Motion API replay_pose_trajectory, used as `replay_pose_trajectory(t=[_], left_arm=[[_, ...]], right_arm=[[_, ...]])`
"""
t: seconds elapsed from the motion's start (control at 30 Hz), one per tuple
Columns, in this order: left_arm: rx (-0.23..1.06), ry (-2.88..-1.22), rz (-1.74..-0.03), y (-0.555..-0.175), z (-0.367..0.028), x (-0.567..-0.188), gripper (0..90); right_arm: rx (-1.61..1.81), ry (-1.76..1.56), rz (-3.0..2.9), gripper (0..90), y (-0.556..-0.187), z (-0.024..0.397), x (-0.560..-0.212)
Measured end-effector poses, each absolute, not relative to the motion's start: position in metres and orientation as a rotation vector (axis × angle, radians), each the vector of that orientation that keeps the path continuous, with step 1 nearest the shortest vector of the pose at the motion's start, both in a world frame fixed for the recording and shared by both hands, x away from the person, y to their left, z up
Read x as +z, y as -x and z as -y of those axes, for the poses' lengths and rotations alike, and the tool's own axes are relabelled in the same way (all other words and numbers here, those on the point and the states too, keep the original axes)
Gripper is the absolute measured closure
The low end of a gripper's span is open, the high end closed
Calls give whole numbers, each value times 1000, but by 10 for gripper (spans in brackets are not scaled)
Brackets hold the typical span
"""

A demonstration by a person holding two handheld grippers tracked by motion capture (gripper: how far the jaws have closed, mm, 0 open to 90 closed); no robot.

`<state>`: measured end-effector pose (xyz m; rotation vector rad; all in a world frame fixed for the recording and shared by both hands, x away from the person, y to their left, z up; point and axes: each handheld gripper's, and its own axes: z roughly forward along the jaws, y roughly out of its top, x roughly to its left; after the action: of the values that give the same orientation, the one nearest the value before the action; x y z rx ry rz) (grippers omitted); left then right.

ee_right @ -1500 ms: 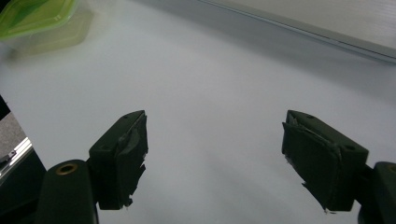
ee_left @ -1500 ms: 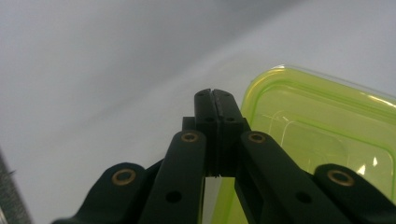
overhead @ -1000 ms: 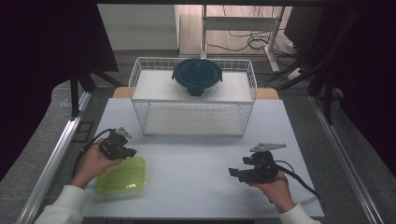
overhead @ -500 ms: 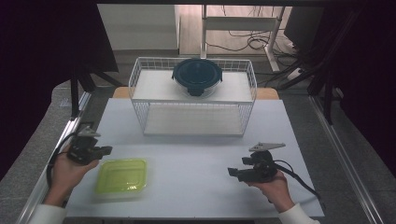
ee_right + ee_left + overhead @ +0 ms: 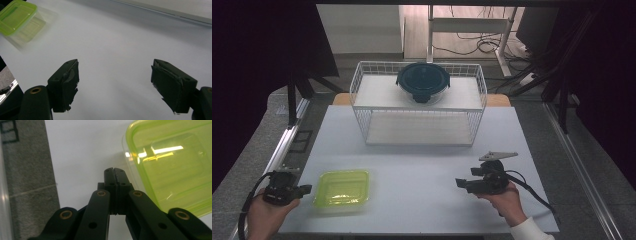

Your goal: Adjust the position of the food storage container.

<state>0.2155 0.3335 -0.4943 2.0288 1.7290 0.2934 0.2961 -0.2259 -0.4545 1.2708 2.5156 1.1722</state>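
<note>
A yellow-green lidded plastic container [image 5: 342, 188] lies on the white table [image 5: 422, 160] near its front left; it also shows in the left gripper view [image 5: 172, 162] and in the right gripper view [image 5: 17, 15]. My left gripper [image 5: 306, 189] sits at the table's left edge, just left of the container, jaws shut together with nothing between them [image 5: 114, 171]. My right gripper [image 5: 460, 183] rests at the front right, pointing left, its jaws wide open over bare table [image 5: 115, 85]. A dark round lidded bowl [image 5: 423, 82] stands on top of the white wire rack [image 5: 362, 95] at the back.
The wire rack has a lower shelf open toward me. A metal rail [image 5: 287, 145] and grey floor strip [image 5: 27, 170] run along the table's left edge. Cables and a stand [image 5: 472, 30] lie beyond the table.
My left hand has drawn back from over the green container to the table's left edge, leaving the container lying on the table. The right hand has stayed still.
</note>
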Motion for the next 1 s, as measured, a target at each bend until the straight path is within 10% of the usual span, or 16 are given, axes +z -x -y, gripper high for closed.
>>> replay_pose_trajectory(t=[1.0], left_arm=[[145, -2104, -1630, -223, -288, -507, 900]], right_arm=[[1156, -1264, -2513, 221, -293, 228, -453]])
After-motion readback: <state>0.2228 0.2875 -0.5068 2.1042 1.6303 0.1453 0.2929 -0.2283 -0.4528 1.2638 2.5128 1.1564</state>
